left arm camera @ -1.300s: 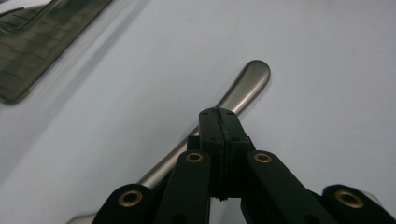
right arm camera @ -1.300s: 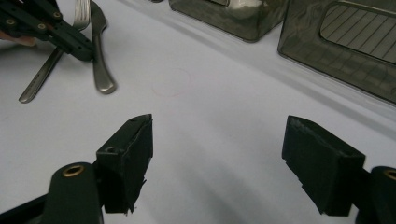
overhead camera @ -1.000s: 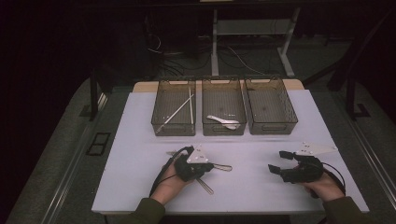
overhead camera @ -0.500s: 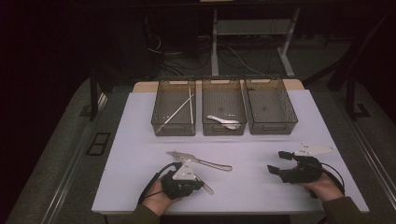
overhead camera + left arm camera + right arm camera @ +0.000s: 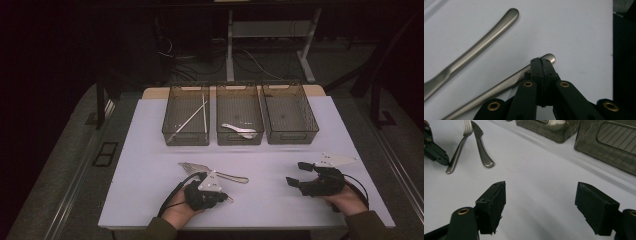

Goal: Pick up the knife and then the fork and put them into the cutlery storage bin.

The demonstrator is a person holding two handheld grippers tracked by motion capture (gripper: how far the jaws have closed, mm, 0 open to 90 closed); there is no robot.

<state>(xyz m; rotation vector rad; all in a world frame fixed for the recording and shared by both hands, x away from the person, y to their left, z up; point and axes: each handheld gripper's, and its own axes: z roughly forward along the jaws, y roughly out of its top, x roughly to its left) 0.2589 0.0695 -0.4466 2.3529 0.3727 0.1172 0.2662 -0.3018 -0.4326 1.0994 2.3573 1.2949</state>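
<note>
A metal fork and a metal knife lie side by side on the white table, heads pointing away to the left. In the high view the knife runs slantwise at centre front. My left gripper is shut with nothing between its pads. Its tip hovers right over the end of the fork handle, and the knife handle lies beside it. My right gripper rests at the front right, open and empty, pointing left toward the cutlery.
Three dark mesh bins stand in a row at the back. The left bin holds chopsticks, the middle bin a white spoon, and the right bin holds nothing I can see. Their near walls stand to the right gripper's upper right.
My left gripper has drawn back toward the table's front edge and turned, uncovering the cutlery. It now sits at the fork's handle end. The right gripper has stayed put.
</note>
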